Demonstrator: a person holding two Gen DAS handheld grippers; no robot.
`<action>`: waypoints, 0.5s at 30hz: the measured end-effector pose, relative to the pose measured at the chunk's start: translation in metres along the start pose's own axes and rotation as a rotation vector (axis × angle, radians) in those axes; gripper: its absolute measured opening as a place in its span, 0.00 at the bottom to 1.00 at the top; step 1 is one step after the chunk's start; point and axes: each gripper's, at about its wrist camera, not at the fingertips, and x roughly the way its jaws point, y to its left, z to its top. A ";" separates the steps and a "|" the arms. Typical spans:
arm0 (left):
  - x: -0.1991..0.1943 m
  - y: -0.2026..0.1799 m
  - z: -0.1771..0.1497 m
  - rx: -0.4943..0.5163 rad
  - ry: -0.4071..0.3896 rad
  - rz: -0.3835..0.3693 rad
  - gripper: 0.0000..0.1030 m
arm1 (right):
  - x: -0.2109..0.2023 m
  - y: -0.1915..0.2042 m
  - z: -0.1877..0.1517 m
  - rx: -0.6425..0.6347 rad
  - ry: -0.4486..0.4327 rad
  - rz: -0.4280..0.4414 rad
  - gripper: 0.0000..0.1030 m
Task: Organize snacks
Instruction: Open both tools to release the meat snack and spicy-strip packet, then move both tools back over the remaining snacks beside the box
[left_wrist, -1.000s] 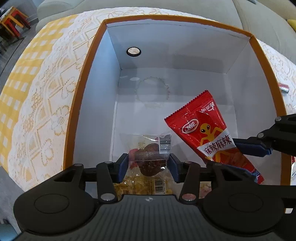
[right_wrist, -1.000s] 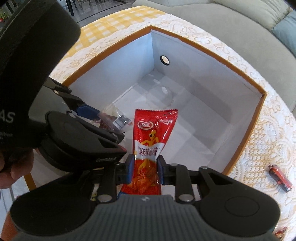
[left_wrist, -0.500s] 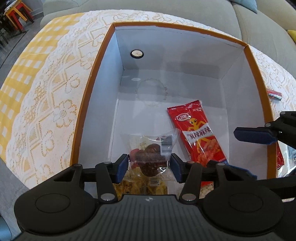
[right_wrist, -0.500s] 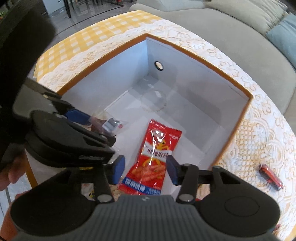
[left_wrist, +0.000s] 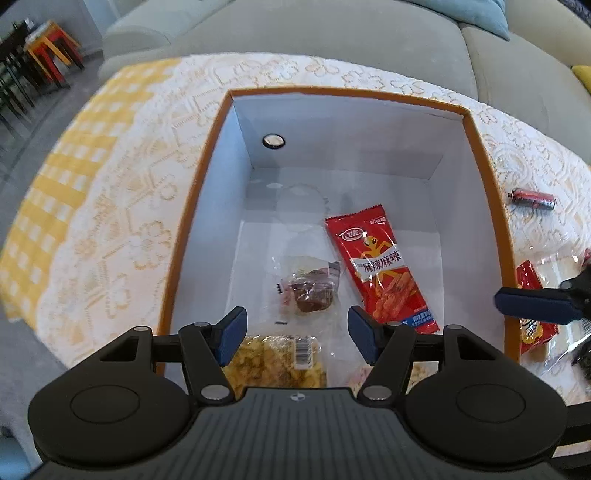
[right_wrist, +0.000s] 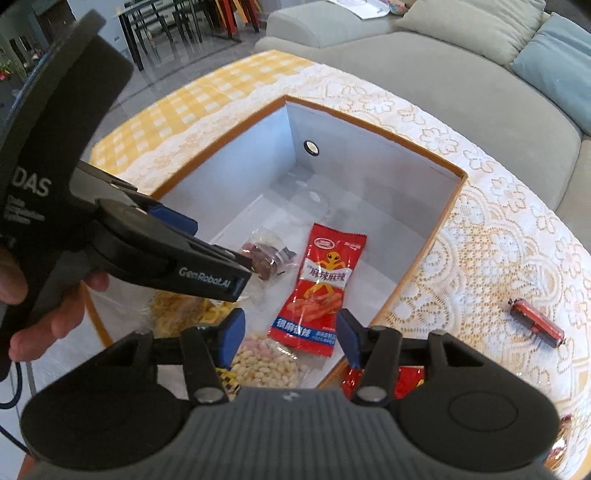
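Observation:
An orange-rimmed white box (left_wrist: 487, 155) (right_wrist: 454, 192) stands on the lace cloth. On its floor lie a red snack packet (left_wrist: 384, 269) (right_wrist: 321, 284) and a clear wrapper with a brown snack (left_wrist: 310, 291) (right_wrist: 266, 258). A yellow snack bag (left_wrist: 277, 362) (right_wrist: 184, 310) and a pale puffed-snack bag (right_wrist: 266, 362) lie at the near end. My left gripper (left_wrist: 295, 334) hangs above the brown snack, jaws opening, nothing between them. My right gripper (right_wrist: 290, 336) hovers over the near end of the red packet, jaws opening, pads clear of it.
A small red sausage stick (left_wrist: 532, 197) (right_wrist: 535, 325) lies on the cloth right of the box. More red packets (left_wrist: 532, 325) (right_wrist: 402, 380) lie outside the box's right wall. A person's hand (right_wrist: 44, 317) holds the left gripper. A grey sofa (right_wrist: 461, 85) runs behind the table.
Both grippers let go: the red packet dropped flat onto the box floor and the brown snack wrapper now lies loose. Both sets of jaws widened and both grippers rose away from the box.

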 end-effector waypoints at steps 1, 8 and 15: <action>-0.007 -0.003 -0.003 0.009 -0.016 0.010 0.71 | -0.005 0.001 -0.003 0.003 -0.012 0.000 0.52; -0.053 -0.025 -0.034 0.024 -0.155 0.032 0.71 | -0.054 0.005 -0.036 0.049 -0.131 0.013 0.53; -0.078 -0.049 -0.065 -0.011 -0.249 0.013 0.71 | -0.099 -0.006 -0.085 0.103 -0.278 -0.040 0.53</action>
